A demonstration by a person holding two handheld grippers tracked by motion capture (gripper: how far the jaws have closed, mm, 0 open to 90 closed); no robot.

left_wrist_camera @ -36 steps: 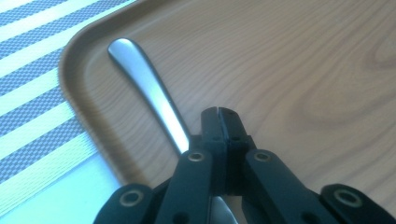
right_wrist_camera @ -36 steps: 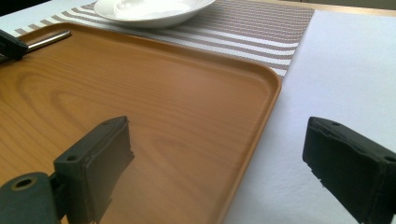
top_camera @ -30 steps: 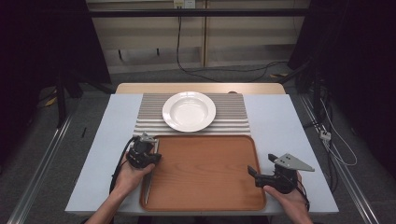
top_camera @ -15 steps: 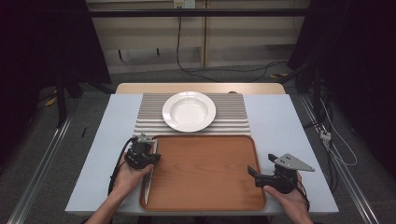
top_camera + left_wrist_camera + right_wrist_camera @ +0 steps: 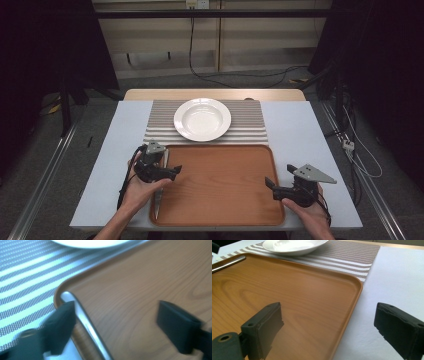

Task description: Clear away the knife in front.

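1. The high view looks forward and down from above the person's side of the table (image 5: pixel 310 130), taking in its whole top and the floor beyond.
2. The left gripper view sits very near the wooden tray (image 5: pixel 140 290), low over its far left corner, facing the striped mat (image 5: pixel 27 272).
3. The right gripper view looks low across the tray's right edge toward the white plate (image 5: pixel 292 246).
4. All three views share the tray, mat and plate.

Open tray middle, edges crowded

I see the tray (image 5: pixel 220 187) floor bare at centre; a metal utensil (image 5: pixel 159 192) lines its 9 o'clock rim, and the plate (image 5: pixel 202 119) blocks 12 o'clock.
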